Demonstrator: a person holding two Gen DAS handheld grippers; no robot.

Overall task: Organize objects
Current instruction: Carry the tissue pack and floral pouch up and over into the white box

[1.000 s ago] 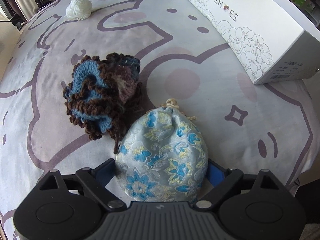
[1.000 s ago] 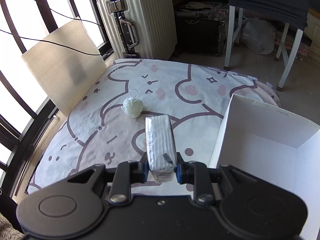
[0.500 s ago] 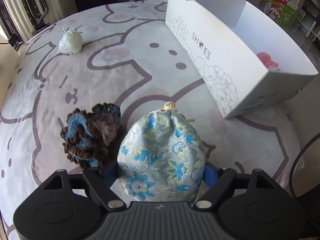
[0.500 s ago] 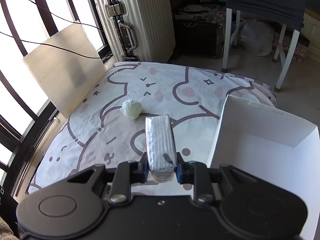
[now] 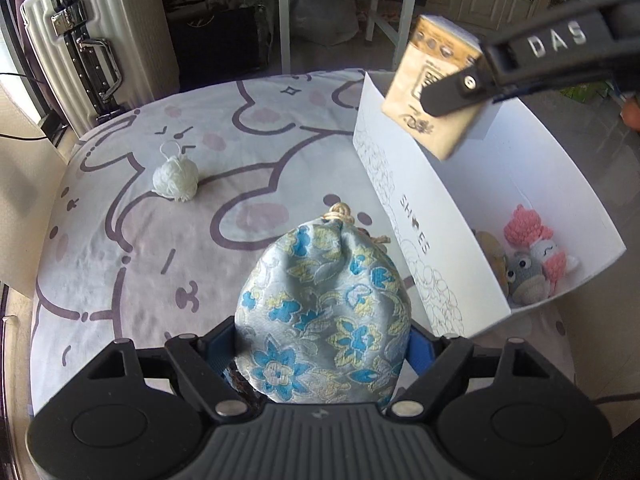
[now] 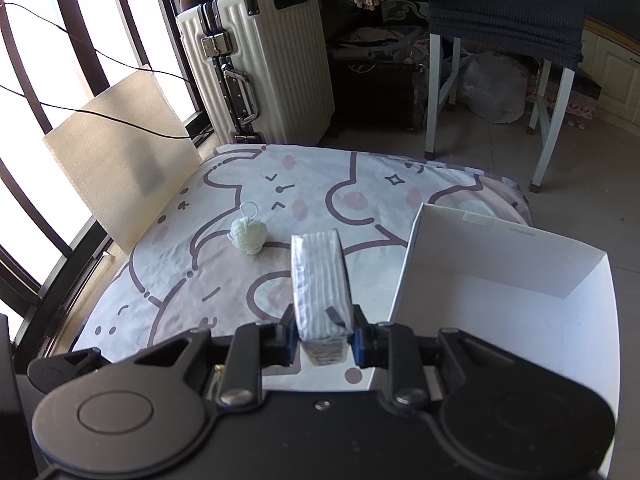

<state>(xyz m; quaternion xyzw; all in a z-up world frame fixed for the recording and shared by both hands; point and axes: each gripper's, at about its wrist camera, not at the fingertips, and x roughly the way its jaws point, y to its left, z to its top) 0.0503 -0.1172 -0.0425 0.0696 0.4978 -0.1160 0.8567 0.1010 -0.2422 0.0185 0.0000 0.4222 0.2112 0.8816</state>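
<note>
— Where's your pouch?
— Your left gripper [image 5: 322, 354] clamps the floral drawstring pouch [image 5: 326, 312], lifted above the bed [image 5: 160, 240] beside the white shoebox [image 5: 424, 240].
— And your right?
— Your right gripper [image 6: 325, 338] pinches the tissue pack [image 6: 320, 280], held near the shoebox's open top.

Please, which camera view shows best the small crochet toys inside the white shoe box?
The left wrist view: it looks into the shoe box and shows the crochet toys at its near end. In the right wrist view that end is hidden behind the tool; only bare box interior shows.
</note>
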